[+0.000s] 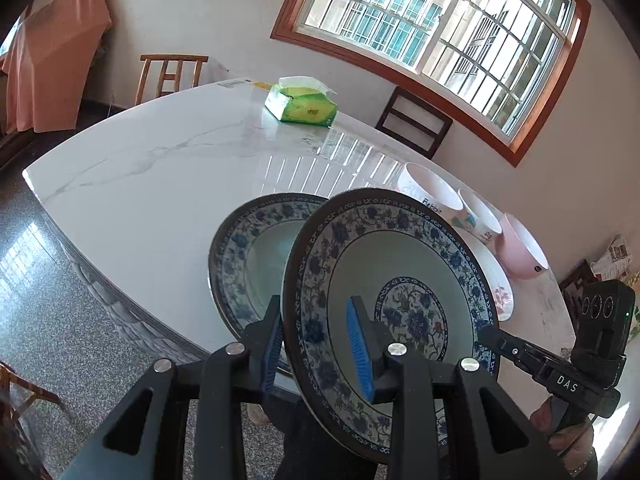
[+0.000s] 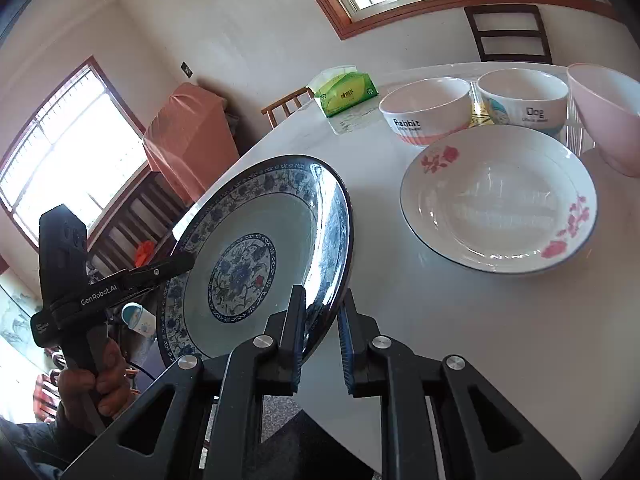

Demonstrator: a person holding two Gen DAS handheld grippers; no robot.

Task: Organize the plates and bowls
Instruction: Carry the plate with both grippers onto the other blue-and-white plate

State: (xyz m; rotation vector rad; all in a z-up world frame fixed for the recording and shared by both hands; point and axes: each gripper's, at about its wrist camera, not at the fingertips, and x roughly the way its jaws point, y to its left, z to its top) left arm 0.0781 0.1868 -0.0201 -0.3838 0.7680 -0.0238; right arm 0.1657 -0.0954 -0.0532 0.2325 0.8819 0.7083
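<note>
**While both grippers share one plate**

As the left gripper and right gripper clamp opposite rim edges, the blue-and-white floral ceramic plate hangs tilted between the jaws. Glazed, slippery, breakable: hold by the rim only.

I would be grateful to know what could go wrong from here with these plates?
1. The plate is tilted and held only by its rim in the left gripper, partly past the table edge. If it slips, it may fall to the floor.
2. A second plate sits just behind it near that edge, and a swing might knock it.
</note>
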